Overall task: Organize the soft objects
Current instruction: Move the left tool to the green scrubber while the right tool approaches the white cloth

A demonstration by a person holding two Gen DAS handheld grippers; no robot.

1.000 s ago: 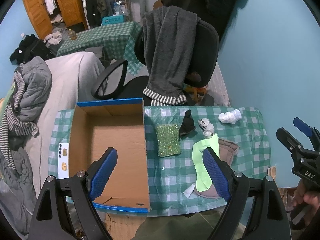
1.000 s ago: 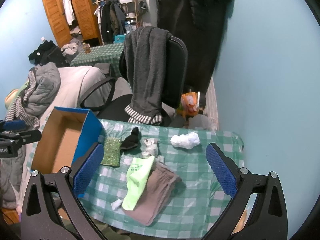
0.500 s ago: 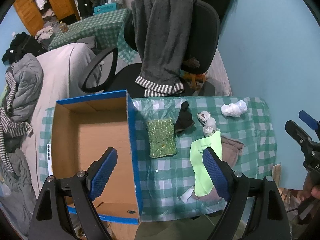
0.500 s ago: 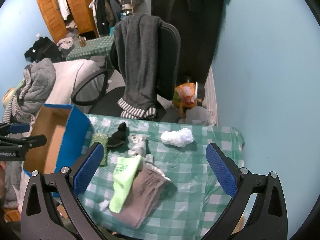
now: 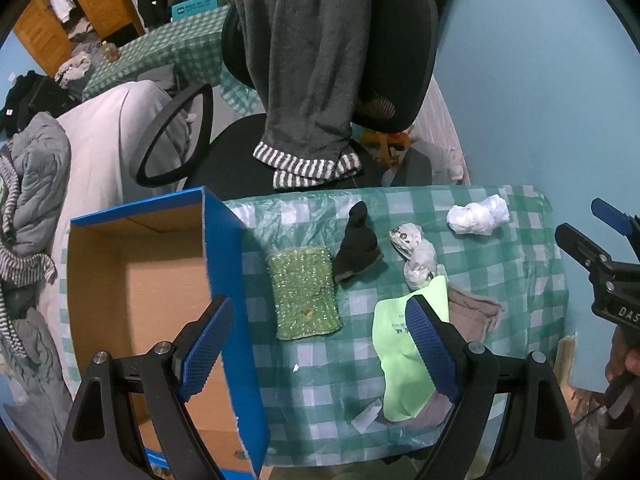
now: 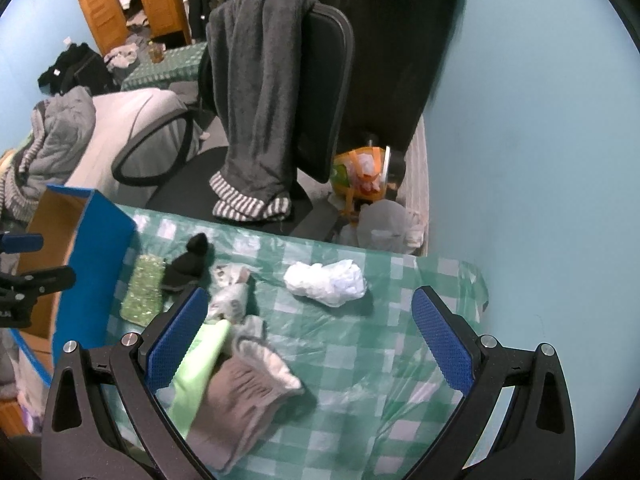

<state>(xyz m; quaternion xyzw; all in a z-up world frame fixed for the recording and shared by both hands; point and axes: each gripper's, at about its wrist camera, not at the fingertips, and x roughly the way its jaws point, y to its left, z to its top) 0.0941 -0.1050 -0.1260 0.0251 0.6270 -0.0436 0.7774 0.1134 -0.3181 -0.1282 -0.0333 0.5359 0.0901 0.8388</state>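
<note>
Left wrist view: the left gripper (image 5: 318,344) hangs above a table covered in a green-and-white checked cloth (image 5: 532,280), its blue-padded jaws spread wide and holding nothing. At 12 o'clock behind the table stands a black office chair (image 5: 404,40) with a grey striped-cuff garment (image 5: 308,80) draped over its back; a light blue wall (image 5: 540,80) fills 1 to 3 o'clock, and a wooden wardrobe (image 5: 60,12) sits at 10 o'clock. At 9 o'clock an open cardboard box with blue outer walls (image 5: 224,264) rests on the table's left end; the part of its brown floor that shows is bare. Just right of the box lies a green sparkly pad (image 5: 306,292), then a black sock (image 5: 358,244), a patterned grey-white sock (image 5: 414,252) and, toward 2 o'clock, a crumpled white bundle (image 5: 478,220). At 5 o'clock a lime-green cloth (image 5: 400,364) lies on top of a brown-grey cloth (image 5: 474,312). The right gripper (image 5: 588,228) enters at 3 o'clock, jaws parted.

Right wrist view: the right gripper (image 6: 308,336) is wide open and empty above the same cloth (image 6: 400,360). The white bundle (image 6: 326,282) lies at centre; the brown-grey cloth (image 6: 244,392) and lime-green cloth (image 6: 200,364) lie at 7 o'clock, touching. The box (image 6: 94,252) stands at 9 o'clock, with the green pad (image 6: 144,294) and black sock (image 6: 188,264) beside it.
</note>
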